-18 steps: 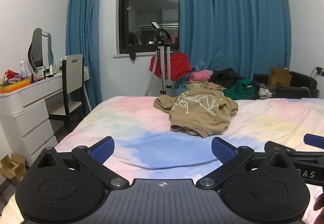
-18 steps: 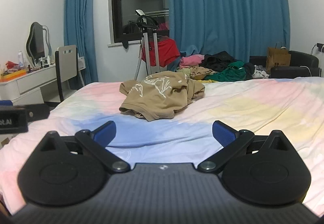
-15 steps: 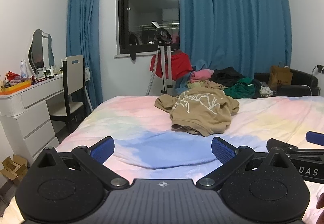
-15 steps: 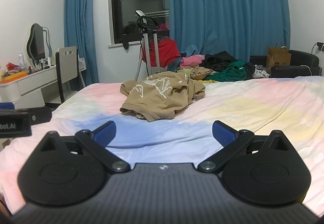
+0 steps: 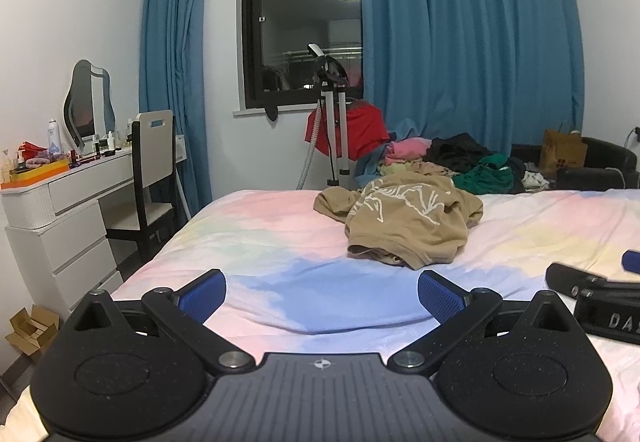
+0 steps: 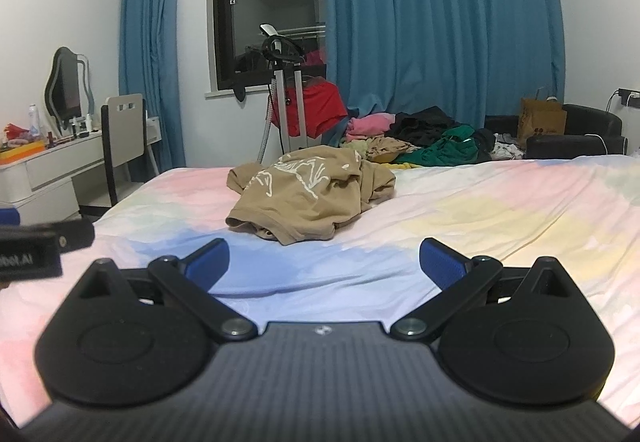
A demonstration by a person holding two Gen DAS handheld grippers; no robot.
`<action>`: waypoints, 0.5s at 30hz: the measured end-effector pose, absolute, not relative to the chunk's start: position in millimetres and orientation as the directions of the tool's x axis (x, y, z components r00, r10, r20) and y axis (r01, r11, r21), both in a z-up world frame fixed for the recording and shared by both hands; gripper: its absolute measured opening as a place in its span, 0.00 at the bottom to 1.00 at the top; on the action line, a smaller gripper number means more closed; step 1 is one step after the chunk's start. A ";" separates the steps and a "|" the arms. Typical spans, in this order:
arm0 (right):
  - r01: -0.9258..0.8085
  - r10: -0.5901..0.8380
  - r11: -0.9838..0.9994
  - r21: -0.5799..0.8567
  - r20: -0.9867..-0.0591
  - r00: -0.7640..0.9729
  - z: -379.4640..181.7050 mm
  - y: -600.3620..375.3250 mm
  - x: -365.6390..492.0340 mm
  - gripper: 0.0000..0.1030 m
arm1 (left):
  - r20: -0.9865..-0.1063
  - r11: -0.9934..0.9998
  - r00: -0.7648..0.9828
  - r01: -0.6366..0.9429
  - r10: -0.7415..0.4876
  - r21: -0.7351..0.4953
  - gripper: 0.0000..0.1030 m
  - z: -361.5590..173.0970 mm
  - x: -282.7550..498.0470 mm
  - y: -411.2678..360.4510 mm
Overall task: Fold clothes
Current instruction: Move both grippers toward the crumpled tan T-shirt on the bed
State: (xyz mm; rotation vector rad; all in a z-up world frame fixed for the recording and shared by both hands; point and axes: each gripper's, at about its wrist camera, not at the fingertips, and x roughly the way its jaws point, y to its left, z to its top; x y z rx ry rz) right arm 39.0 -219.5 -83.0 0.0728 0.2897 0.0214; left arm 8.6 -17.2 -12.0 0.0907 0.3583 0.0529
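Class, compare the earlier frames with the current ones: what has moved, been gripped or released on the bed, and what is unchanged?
Both grippers edged slightly forward toward the tan T-shirt, which looms a little larger. Nothing was gripped or released: the left gripper and right gripper are open and empty as before. The shirt stays crumpled on the pastel bedsheet, and the clothes pile behind it is unchanged.

Blue curtains (image 5: 460, 54) flank a dark window (image 5: 304, 22) in white walls. A white dresser (image 5: 68, 218), mirror (image 5: 86, 102) and chair (image 5: 154, 166) stand left of the pastel bed (image 5: 260, 238).
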 end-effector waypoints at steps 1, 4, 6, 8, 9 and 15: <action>-0.010 0.030 0.997 0.073 -0.282 0.959 -83.3 -220.0 38.6 1.00 | -0.350 0.994 0.934 -0.040 0.073 0.101 1.00 -12.8 8.7 -17.9; -0.015 0.033 0.997 0.070 -0.262 0.965 -81.4 -222.8 35.1 1.00 | -0.333 0.994 0.939 -0.050 0.079 0.096 1.00 -11.0 2.9 -15.3; -0.009 0.023 0.998 0.058 -0.247 0.969 -78.3 -226.1 33.2 1.00 | -0.310 0.995 0.948 -0.052 0.077 0.087 1.00 -8.2 -2.3 -11.6; 0.010 0.003 0.998 0.057 -0.228 0.974 -74.8 -231.5 29.5 1.00 | -0.271 0.998 0.961 -0.044 0.054 0.042 1.00 -6.6 -8.7 -5.5; 0.016 -0.002 0.998 0.066 -0.216 0.976 -73.5 -235.2 27.5 1.00 | -0.253 0.999 0.967 -0.033 0.035 0.014 1.00 -6.1 -11.3 -2.2; 0.015 -0.001 0.997 0.071 -0.190 0.982 -73.6 -250.9 27.2 1.00 | -0.174 0.992 0.982 0.049 -0.069 -0.114 1.00 3.2 -23.9 -0.2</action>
